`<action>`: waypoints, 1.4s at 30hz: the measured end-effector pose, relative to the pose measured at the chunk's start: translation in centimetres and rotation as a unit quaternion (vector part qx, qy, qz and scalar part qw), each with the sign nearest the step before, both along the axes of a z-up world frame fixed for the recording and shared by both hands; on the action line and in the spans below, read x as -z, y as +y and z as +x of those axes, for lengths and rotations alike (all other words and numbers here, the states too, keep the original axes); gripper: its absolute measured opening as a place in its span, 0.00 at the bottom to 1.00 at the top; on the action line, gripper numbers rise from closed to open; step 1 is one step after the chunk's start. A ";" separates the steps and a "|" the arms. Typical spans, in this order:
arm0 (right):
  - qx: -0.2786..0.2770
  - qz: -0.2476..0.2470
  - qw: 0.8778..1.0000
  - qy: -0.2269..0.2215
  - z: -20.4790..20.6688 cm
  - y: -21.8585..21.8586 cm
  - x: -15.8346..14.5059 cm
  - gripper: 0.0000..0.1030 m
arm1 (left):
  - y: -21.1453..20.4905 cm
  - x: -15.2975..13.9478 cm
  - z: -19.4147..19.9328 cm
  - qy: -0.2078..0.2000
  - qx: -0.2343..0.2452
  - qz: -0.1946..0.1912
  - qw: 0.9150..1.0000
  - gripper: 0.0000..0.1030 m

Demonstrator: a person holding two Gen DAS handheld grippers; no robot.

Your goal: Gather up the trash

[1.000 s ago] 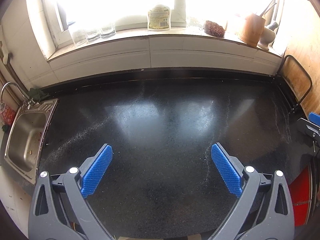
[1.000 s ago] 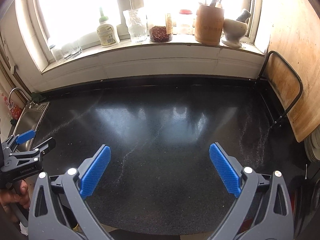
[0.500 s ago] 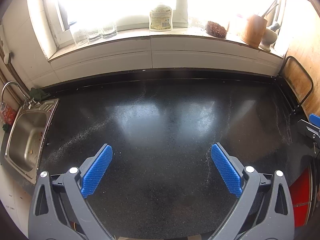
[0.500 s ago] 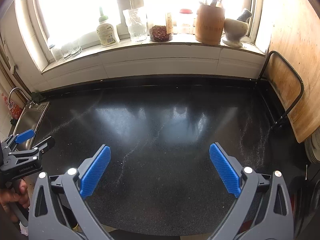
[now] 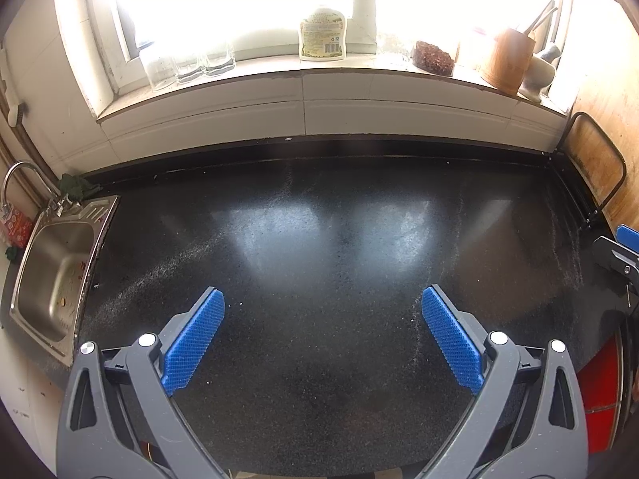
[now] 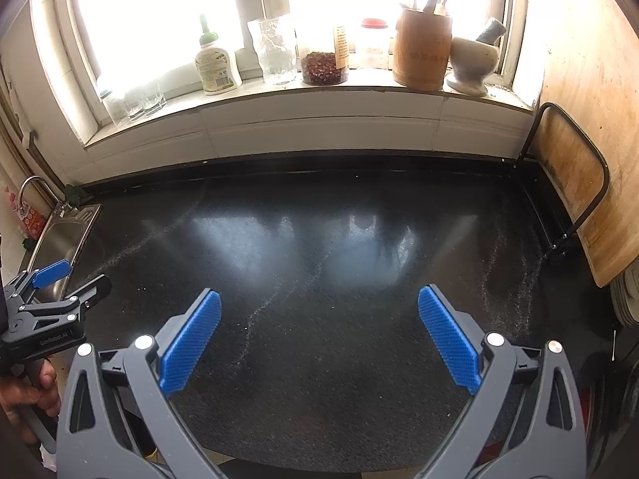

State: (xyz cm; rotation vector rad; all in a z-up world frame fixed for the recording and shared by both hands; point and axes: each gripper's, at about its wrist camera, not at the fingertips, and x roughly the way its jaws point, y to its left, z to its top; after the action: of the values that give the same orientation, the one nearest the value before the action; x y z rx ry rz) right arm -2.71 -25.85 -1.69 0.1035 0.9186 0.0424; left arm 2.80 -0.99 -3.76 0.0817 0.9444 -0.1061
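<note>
Both grippers hang over a black speckled bench (image 5: 319, 263), each empty. Left gripper (image 5: 322, 311): jaws spread wide, blue pads (image 5: 194, 341) well apart, nothing between them. Right gripper (image 6: 319, 309): jaws likewise wide open and holding nothing; its tip also shows at the right edge of the left wrist view. In the right wrist view the left gripper shows near the bench's left edge, a hand (image 6: 24, 395) on its handle. No loose trash can be made out on the bench (only pale streaks of fine grit or dust (image 6: 263, 305) running across the dark surface, heaviest toward the right edge), so where the task's thing lies I cannot tell. Steel sink (image 5: 52, 275) set into the bench's left end, tap (image 5: 20, 177) at its back corner, a few small specks in the basin. Along the back edge runs a white windowsill (image 6: 319, 99) carrying a soap bottle (image 6: 215, 66), clear glasses (image 6: 133, 99), a glass vase (image 6: 275, 52), a jar of reddish-brown bits (image 6: 324, 66), a wooden utensil pot (image 6: 421, 50) and a mortar with pestle (image 6: 473, 62). At the right edge a wooden board (image 6: 579, 175) stands in a black wire rack (image 6: 599, 195). Window glare washes out everything beyond the sill.
</note>
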 end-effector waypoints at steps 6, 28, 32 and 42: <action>0.000 0.000 1.000 0.001 -0.1 0.0 0.0 0.93 | 0.0 0.1 0.0 0.003 0.000 -0.002 1.000 0.93; -0.003 -0.005 1.000 0.002 0.0 0.1 -0.1 0.93 | -0.1 0.4 0.1 0.008 -0.001 -0.005 1.000 0.94; -0.005 -0.007 1.000 0.001 0.0 0.2 -0.2 0.93 | 0.1 0.4 0.0 0.009 -0.004 -0.006 1.000 0.93; -0.006 -0.007 1.000 0.001 -0.1 0.3 -0.2 0.93 | 0.2 0.6 0.3 0.016 -0.005 -0.007 1.000 0.93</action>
State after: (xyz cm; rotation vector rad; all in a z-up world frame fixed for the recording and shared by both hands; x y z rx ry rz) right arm -2.83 -25.55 -1.52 0.0853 0.9216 0.0471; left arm 3.12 -0.83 -4.33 0.0612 0.9765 -0.1048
